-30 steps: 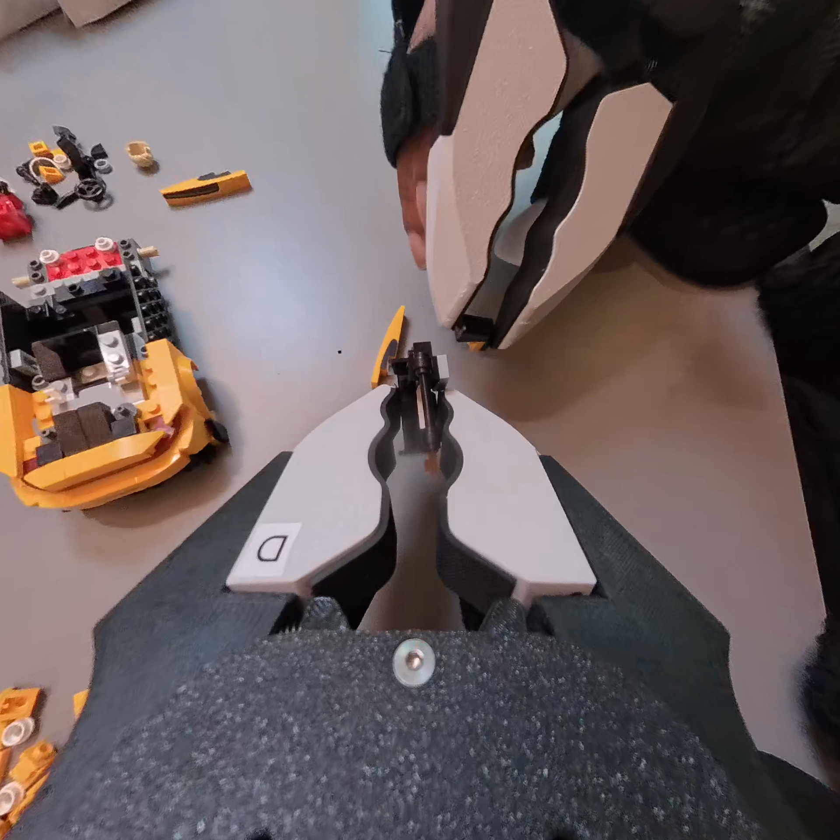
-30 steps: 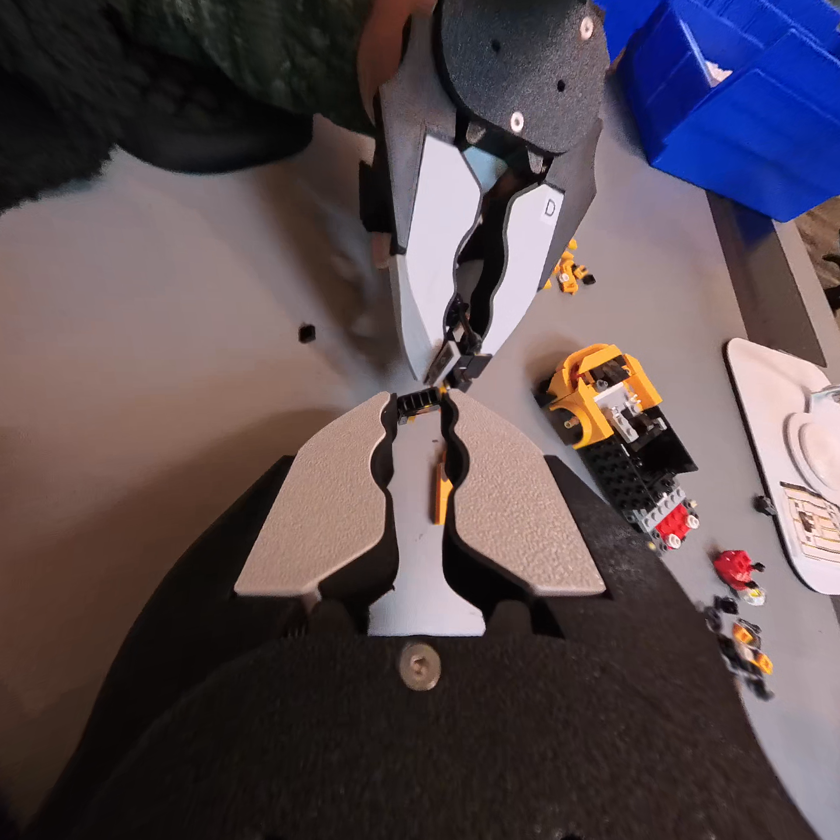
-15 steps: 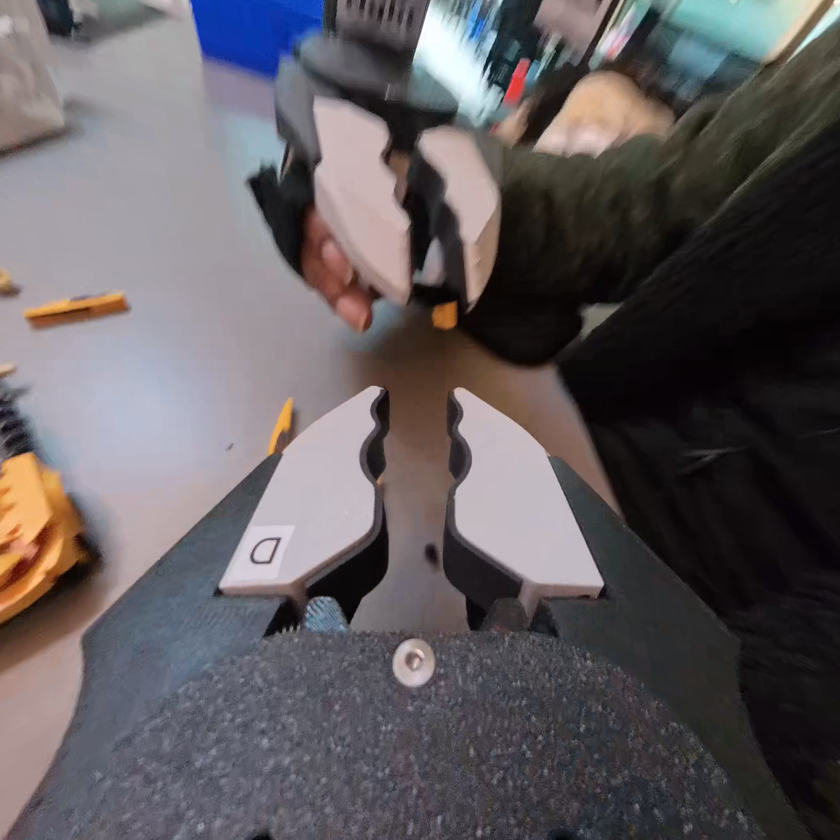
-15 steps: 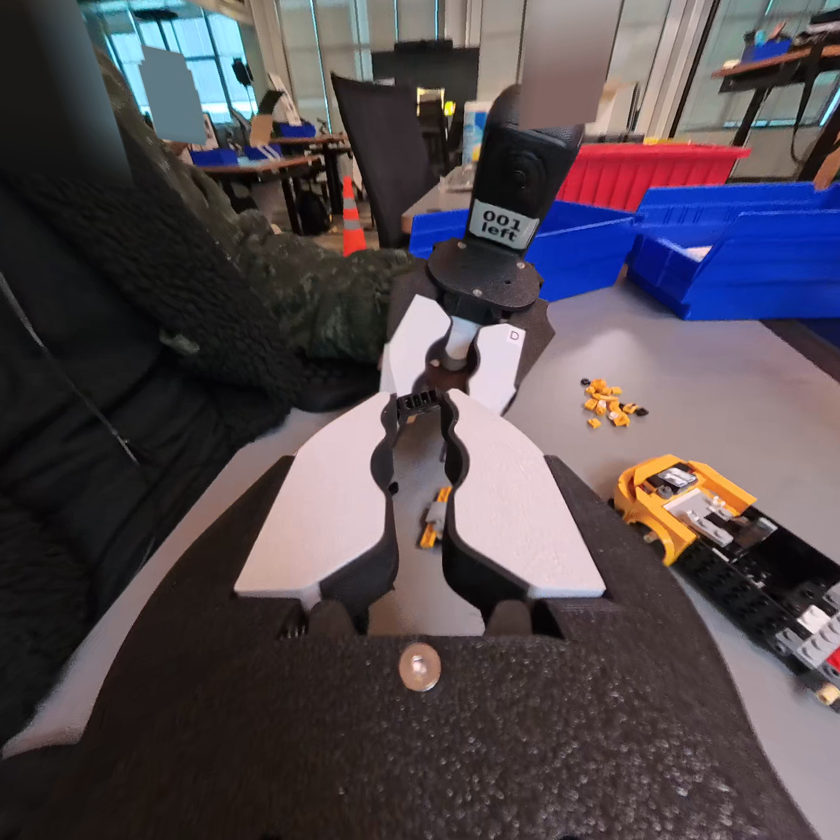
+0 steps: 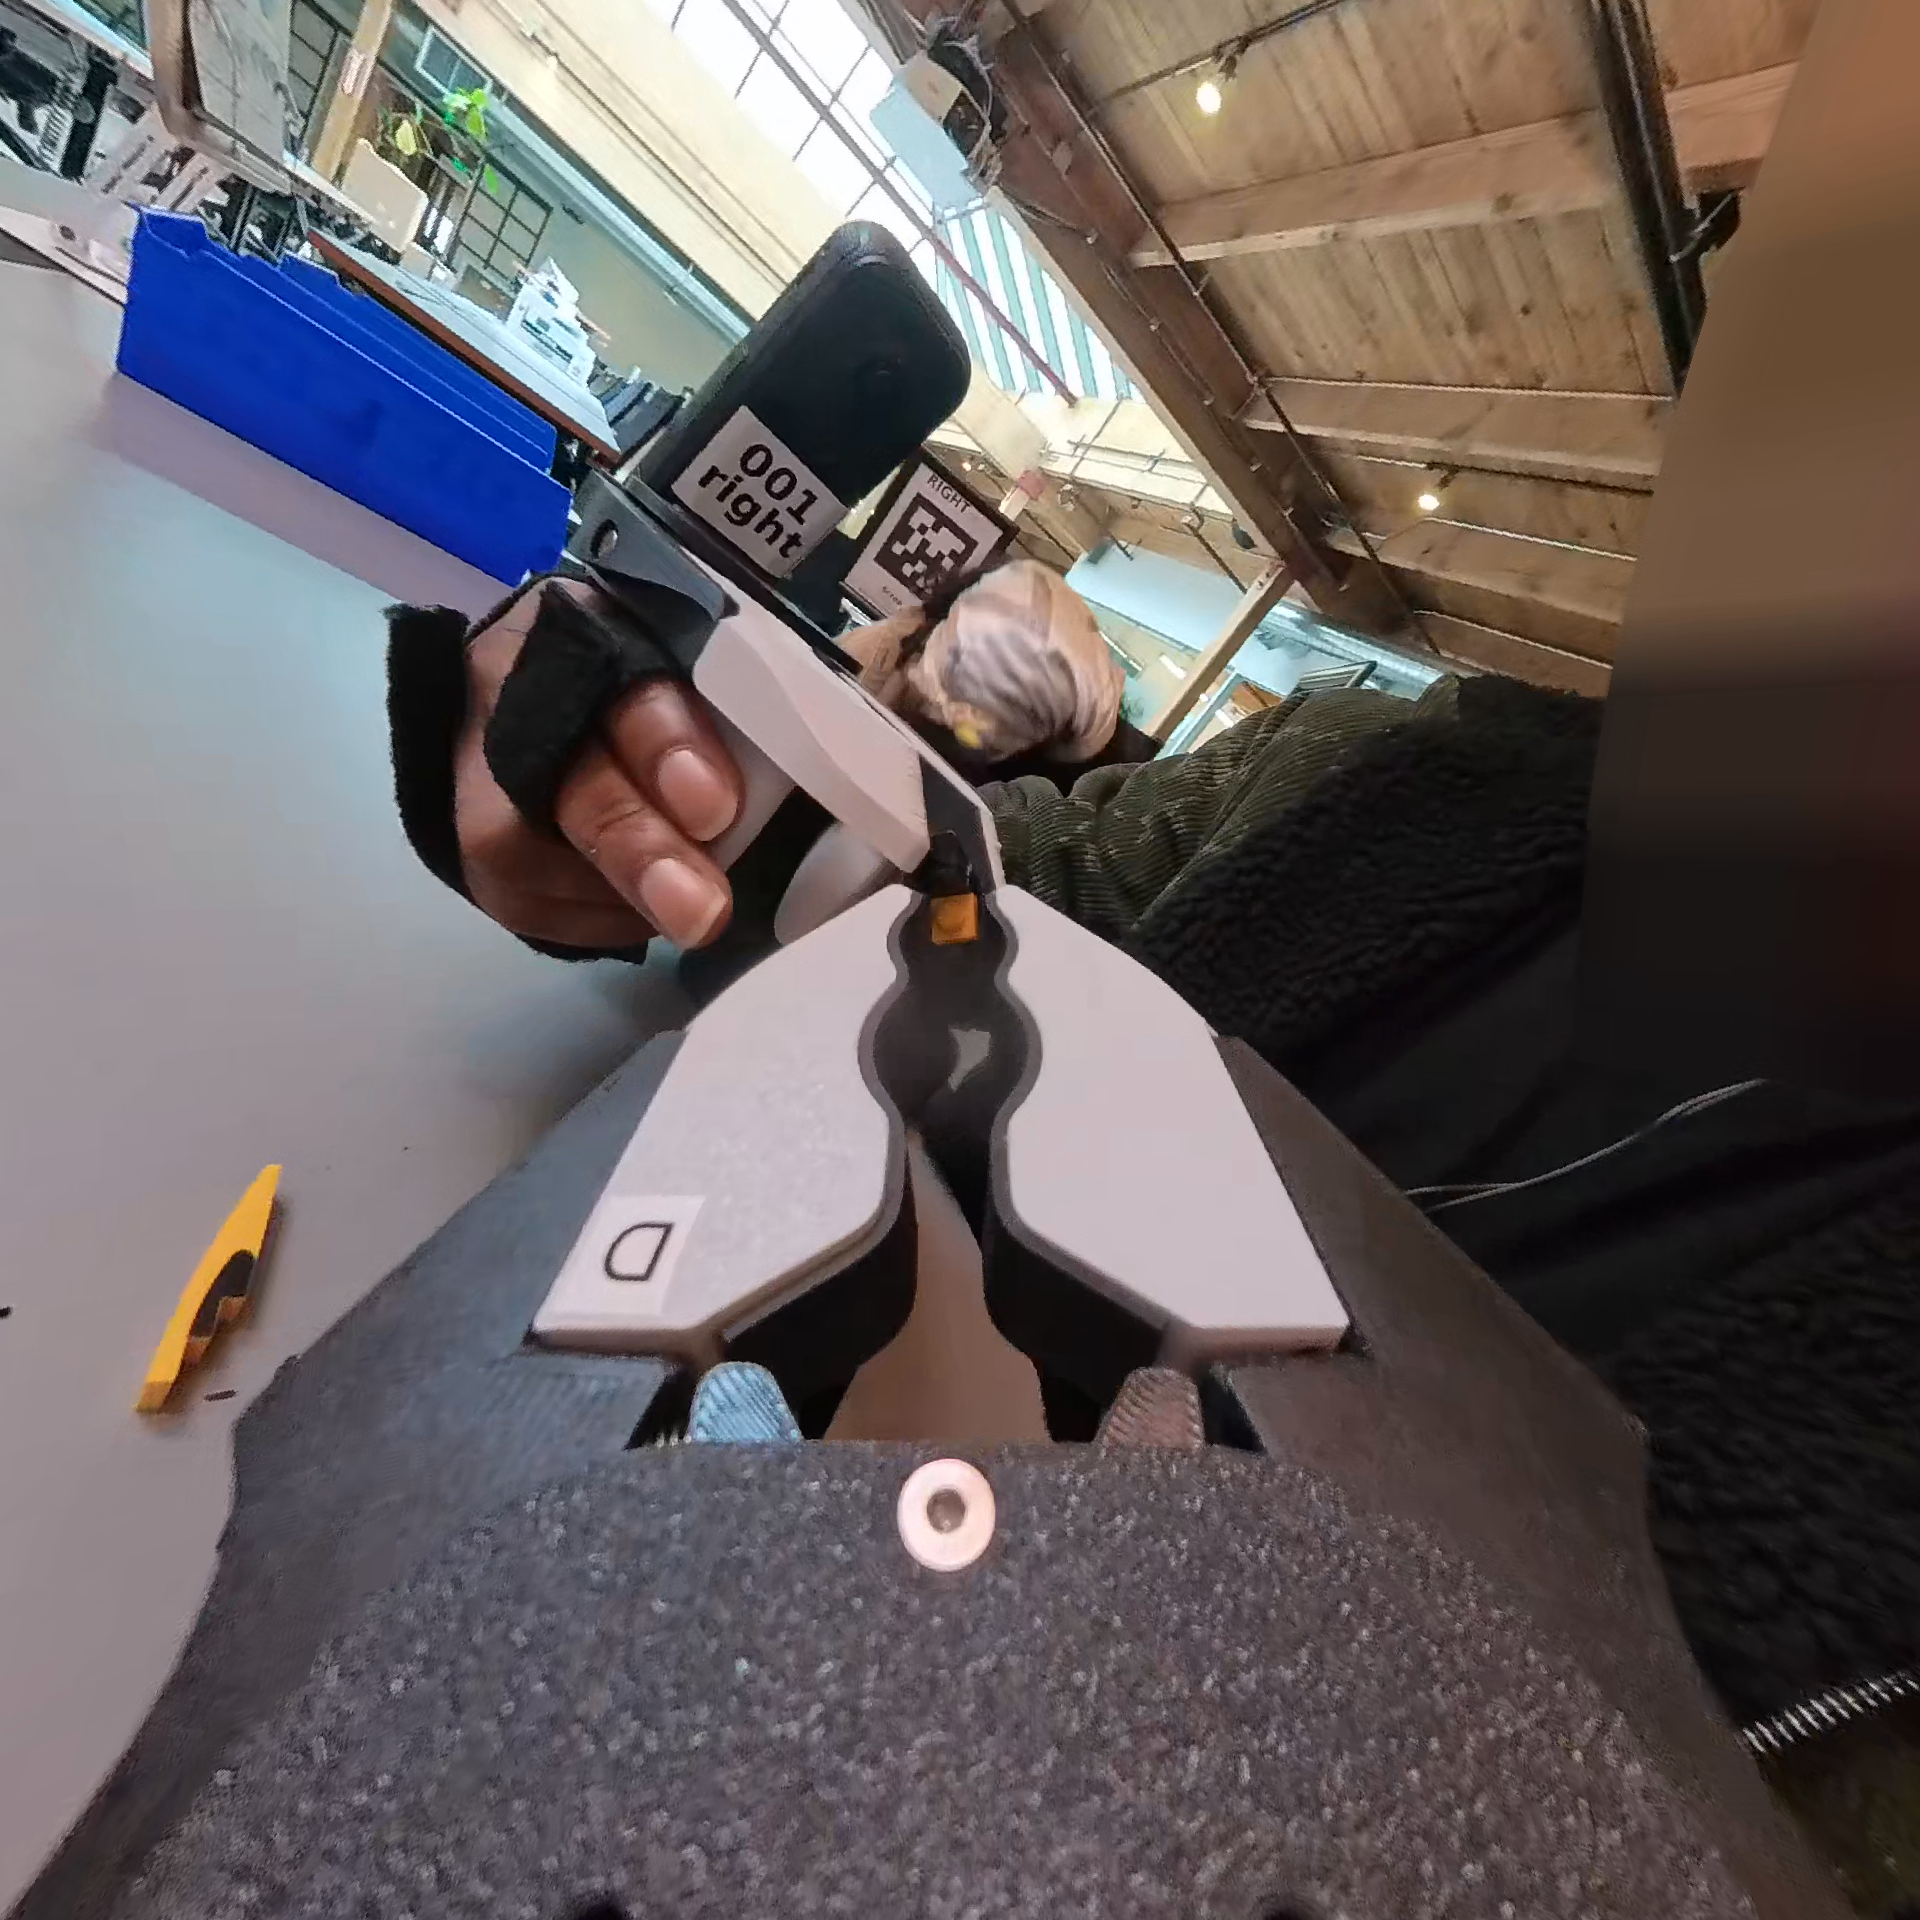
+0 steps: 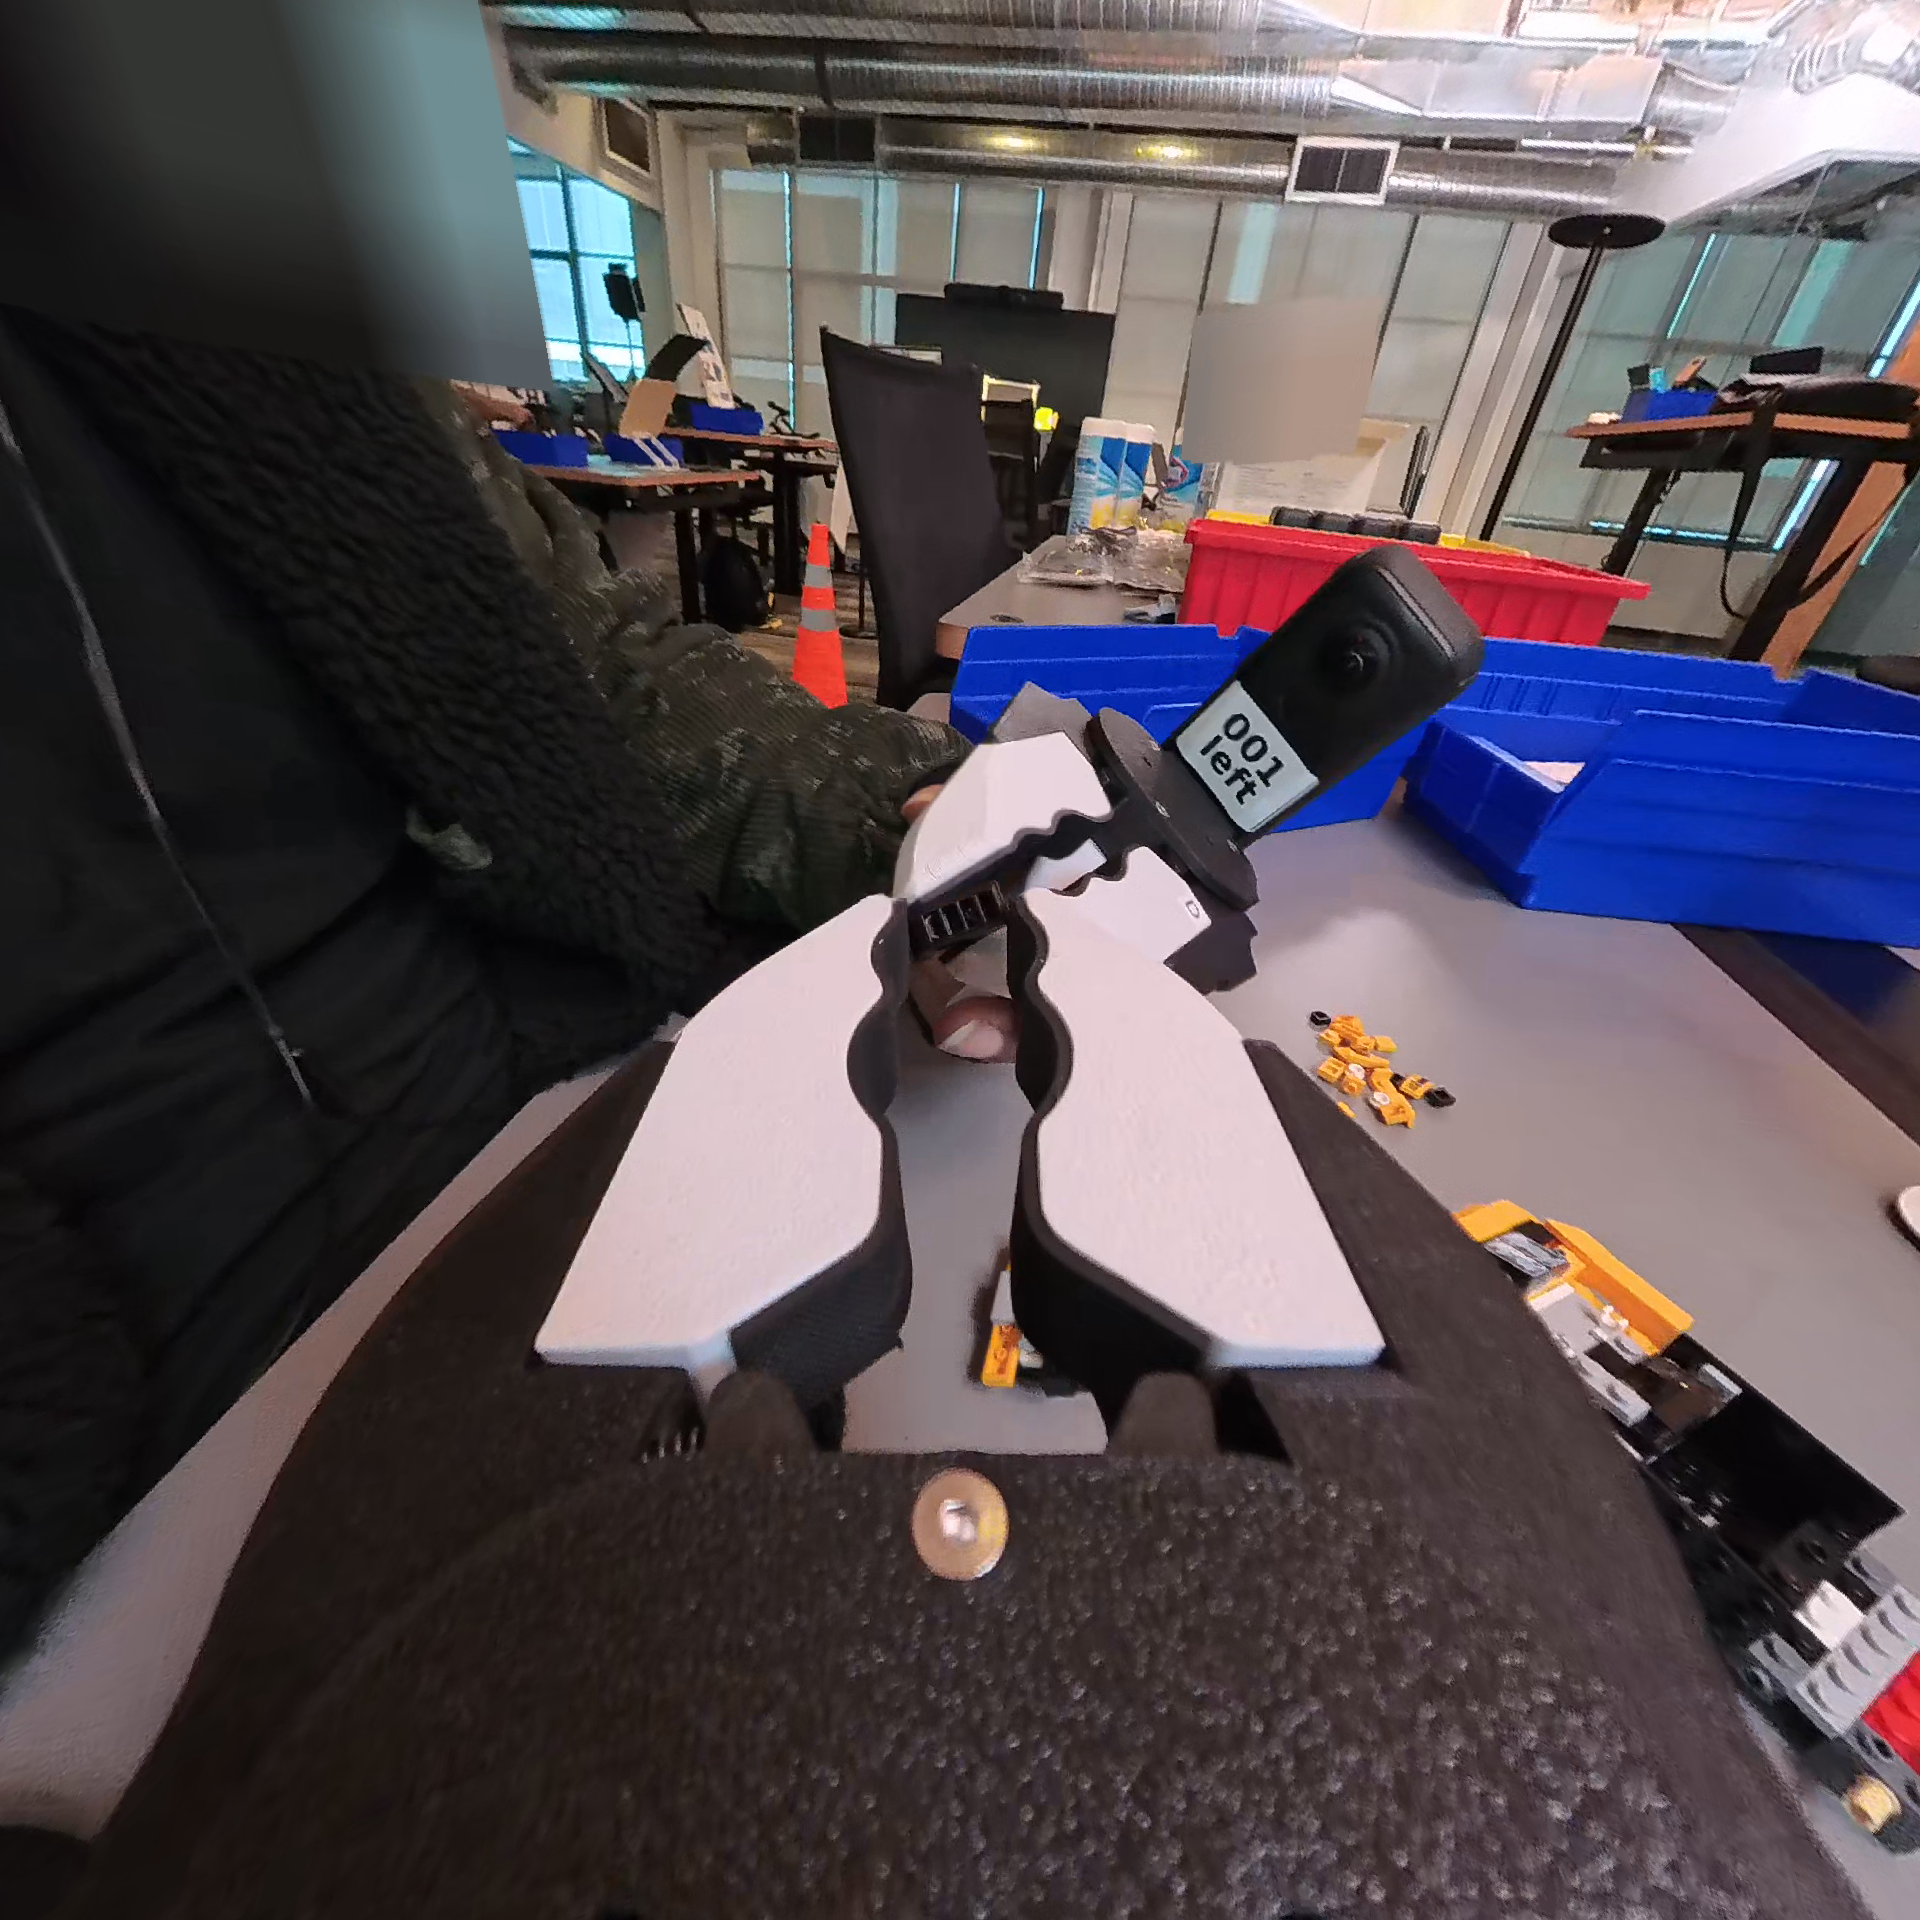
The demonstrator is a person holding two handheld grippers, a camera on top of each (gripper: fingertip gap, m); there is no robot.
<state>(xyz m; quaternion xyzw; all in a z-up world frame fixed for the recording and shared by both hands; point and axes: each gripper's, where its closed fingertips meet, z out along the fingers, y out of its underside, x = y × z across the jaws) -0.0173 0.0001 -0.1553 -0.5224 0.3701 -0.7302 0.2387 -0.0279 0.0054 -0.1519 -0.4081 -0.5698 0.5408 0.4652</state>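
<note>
Toy car point(image 6: 1704, 1455) cut off by right edge. Loose yellow pieces point(image 6: 1371, 1070) too small to identify. Small piece point(image 6: 1003, 1340) behind right fingers point(image 6: 1164, 1143) blurred, partly hidden.

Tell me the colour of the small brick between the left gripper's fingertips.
Orange brick, seen best in the left wrist view.

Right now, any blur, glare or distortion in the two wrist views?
Left wrist view: sharp at the fingers; strong wide-angle bend, horizon tilted; skylight blown out. Right wrist view: small bricks seen low between the fingers are soft; orange brick pile crisp; windows bright, not clipped; edges bowed.
</note>
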